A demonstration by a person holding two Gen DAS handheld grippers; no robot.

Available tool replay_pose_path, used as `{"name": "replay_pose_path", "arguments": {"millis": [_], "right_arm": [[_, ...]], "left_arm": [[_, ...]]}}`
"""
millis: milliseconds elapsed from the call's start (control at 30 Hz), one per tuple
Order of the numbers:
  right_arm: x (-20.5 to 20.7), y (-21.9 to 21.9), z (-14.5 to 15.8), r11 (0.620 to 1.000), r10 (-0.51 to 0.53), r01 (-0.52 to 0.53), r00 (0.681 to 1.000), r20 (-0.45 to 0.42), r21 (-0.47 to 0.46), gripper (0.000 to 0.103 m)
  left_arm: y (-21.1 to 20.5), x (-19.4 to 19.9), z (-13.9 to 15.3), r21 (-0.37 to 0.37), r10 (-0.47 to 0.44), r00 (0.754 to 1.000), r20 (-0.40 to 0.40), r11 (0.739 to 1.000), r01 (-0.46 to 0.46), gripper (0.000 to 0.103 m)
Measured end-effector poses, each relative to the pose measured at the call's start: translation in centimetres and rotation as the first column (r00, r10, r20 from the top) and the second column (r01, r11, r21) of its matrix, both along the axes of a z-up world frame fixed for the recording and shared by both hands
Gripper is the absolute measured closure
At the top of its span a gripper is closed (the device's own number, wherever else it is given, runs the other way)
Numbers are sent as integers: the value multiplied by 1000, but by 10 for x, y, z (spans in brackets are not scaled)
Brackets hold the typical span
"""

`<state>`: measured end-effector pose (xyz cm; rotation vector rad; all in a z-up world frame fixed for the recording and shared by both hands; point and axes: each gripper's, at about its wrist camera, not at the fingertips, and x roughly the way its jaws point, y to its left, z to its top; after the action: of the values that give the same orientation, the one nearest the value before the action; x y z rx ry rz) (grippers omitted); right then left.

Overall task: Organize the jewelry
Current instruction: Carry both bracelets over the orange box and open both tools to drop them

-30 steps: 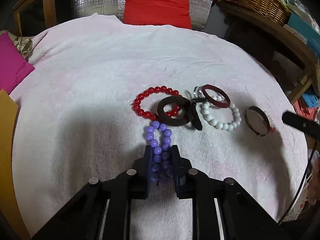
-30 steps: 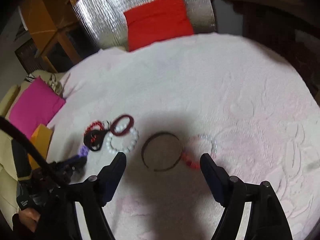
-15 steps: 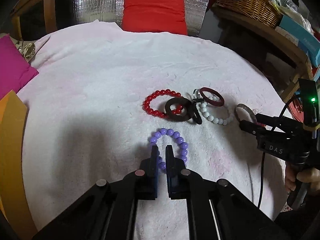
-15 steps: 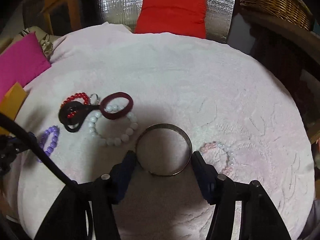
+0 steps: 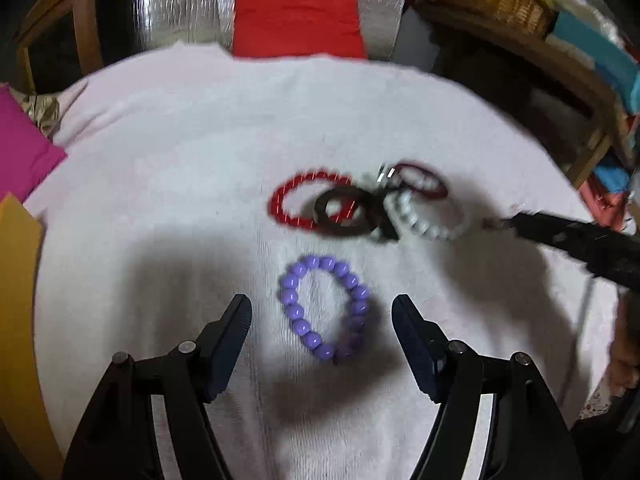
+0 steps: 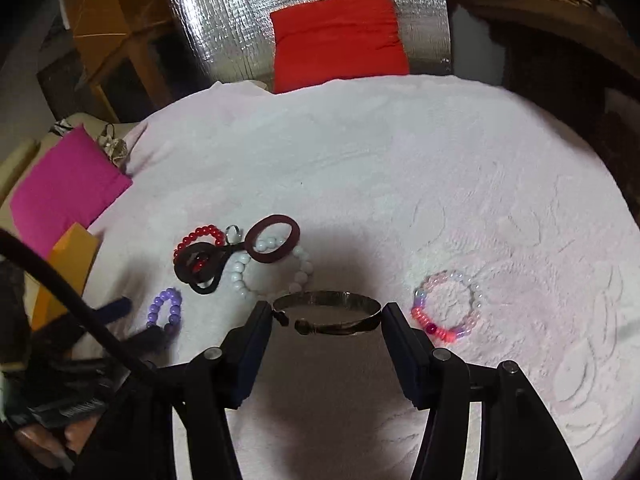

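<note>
The left gripper [image 5: 321, 314] stood wide apart and empty, its fingers flanking the purple bead bracelet [image 5: 325, 309], which lay flat on the pale pink cloth [image 5: 160, 152] and touched neither finger. Beyond it sat the tangled cluster: red bead bracelet [image 5: 298, 202], dark ring [image 5: 344, 214] and white bead bracelet [image 5: 424, 222], all blurred in the left wrist view.

The right gripper [image 6: 326, 316] was spread around the metal bangle [image 6: 326, 312], which looked tilted on edge between the fingers; whether the pads actually pressed it could not be told. A pink-and-clear bead bracelet [image 6: 448, 306] lay just to its right.

The step in hand seemed to be taking the bangle. To do it well, the right gripper should close squarely across the bangle's width, away from its open gap, so it would not spring or twist out. A lift straight up would keep it off the white beads near it, and it could be set down apart from the pink bracelet
</note>
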<state>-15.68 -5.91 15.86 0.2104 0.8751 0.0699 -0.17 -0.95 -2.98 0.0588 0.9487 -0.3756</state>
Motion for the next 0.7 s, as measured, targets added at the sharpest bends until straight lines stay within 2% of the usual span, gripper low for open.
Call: {"name": "replay_pose_path", "arguments": {"millis": [33,67,100,133,200,267,333,467,600,700], "right_arm": [[0,0,0,1000,-1,1,1000,-4,5,43],[0,2,0,1000,-2,2,1000,-4,10,43],[0,0,1,1000,-2,2,1000,-2,14,43],[0,0,2,1000,-2,2,1000,0,21,43],[-4,1,4,999,-2,2,1000,6,34,44],[-4,2,5,999,-2,2,1000,12,46,44],[-3,4,7,998,5,-6,1000,15,70,44],[-5,12,14,989,26,-30,999,36,143,44],[-8,25,21,968,64,-78,996,66,237,44],[-11,44,26,940,110,-135,989,97,313,44]], "left_arm": [[-2,9,-12,4,9,1000,-12,1000,-9,45],[-2,8,-9,7,28,1000,3,1000,-28,55],[1,3,1,-2,35,999,18,999,-35,74],[4,-1,7,-12,38,999,20,999,-38,82],[11,-4,15,-47,39,999,7,998,-39,84],[15,-8,23,-41,33,999,19,999,-32,84],[9,-4,9,-35,31,999,35,999,-29,84],[29,-22,36,-69,46,996,76,997,-41,84],[56,-32,57,-98,102,989,111,991,-91,84],[76,-53,70,-83,168,968,184,984,-155,84]]}}
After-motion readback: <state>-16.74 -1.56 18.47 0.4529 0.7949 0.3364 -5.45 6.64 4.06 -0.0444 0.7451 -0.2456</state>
